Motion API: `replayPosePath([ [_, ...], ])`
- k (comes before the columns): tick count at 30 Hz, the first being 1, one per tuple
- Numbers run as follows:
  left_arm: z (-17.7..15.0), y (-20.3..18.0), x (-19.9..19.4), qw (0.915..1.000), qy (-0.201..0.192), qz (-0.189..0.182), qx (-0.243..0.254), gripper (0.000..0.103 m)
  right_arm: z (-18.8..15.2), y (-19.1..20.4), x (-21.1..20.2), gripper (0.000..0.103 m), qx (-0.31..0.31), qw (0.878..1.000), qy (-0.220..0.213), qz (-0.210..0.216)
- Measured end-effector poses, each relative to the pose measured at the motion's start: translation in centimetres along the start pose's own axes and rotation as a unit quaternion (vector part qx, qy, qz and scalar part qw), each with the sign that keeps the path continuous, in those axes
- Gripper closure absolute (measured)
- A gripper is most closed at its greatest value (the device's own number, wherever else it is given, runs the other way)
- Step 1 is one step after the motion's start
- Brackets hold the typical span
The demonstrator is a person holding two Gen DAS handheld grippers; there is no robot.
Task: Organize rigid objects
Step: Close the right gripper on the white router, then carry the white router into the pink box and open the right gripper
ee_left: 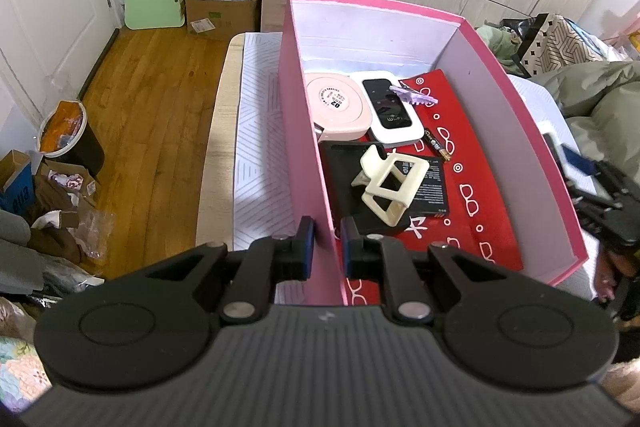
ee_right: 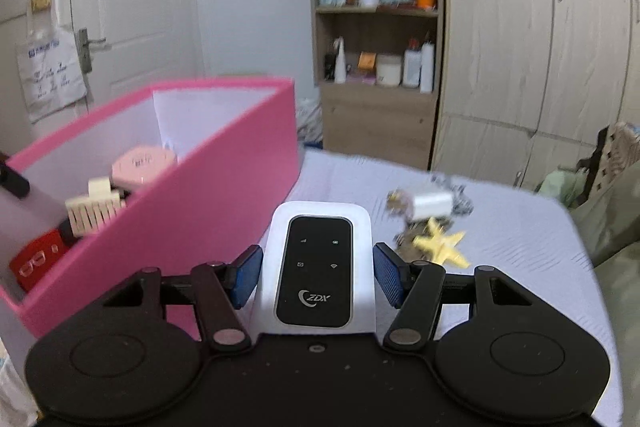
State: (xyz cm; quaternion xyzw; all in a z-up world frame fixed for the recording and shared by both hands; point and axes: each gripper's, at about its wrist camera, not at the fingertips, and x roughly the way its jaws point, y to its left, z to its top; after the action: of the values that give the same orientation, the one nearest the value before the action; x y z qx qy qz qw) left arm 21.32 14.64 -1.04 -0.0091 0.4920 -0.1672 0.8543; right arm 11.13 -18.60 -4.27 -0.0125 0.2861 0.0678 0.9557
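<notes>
Your left gripper (ee_left: 327, 243) pinches the pink box (ee_left: 308, 155) wall; your right gripper (ee_right: 318, 277), beside that box, clasps a white router (ee_right: 320, 267).

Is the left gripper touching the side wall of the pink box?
Touching. The left wrist view shows the left gripper with its jaws closed on the near wall of the pink box, one pad on each face.

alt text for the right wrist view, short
The right gripper holds a white pocket Wi-Fi router between its blue pads above a pale bedsheet. An open pink box of small items sits to its left; a yellow star lies ahead right.
</notes>
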Motion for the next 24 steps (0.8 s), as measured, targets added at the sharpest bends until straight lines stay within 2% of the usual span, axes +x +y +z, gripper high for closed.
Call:
replayPosePath([
  [2,0.0,0.0,0.0,1.0000,0.000,-0.001,-0.001,0.090,0.8,0.1,-1.0,0.038,-0.005,1.000,-0.018,-0.007],
  [6,0.0,0.0,0.0,1.0000,-0.002,-0.005,-0.005,0.090,2.5,0.4,-3.2,0.038,-0.022,0.999,-0.049,0.006],
  [13,0.3,-0.2,0.0,1.0000,0.005,-0.001,0.001,0.090,6.0,1.5,-5.6,0.038,-0.022,0.994,-0.093,0.057],
  [15,0.6,-0.1,0.0,1.0000,0.007,-0.005,0.001,0.090,7.5,2.5,-5.2,0.038,-0.043,0.992,-0.084,0.084],
  [19,0.6,0.7,0.1,0.9997,0.005,-0.020,-0.010,0.090,10.3,5.1,-2.9,0.038,-0.109,0.984,-0.035,0.140],
  [23,0.2,0.8,0.0,0.9996,-0.002,-0.025,-0.012,0.090,10.5,7.7,1.2,0.038,-0.203,0.975,-0.013,0.090],
  [24,0.2,0.7,0.0,0.9996,-0.004,-0.025,-0.011,0.090,10.5,7.9,2.1,0.038,-0.213,0.973,0.000,0.092],
])
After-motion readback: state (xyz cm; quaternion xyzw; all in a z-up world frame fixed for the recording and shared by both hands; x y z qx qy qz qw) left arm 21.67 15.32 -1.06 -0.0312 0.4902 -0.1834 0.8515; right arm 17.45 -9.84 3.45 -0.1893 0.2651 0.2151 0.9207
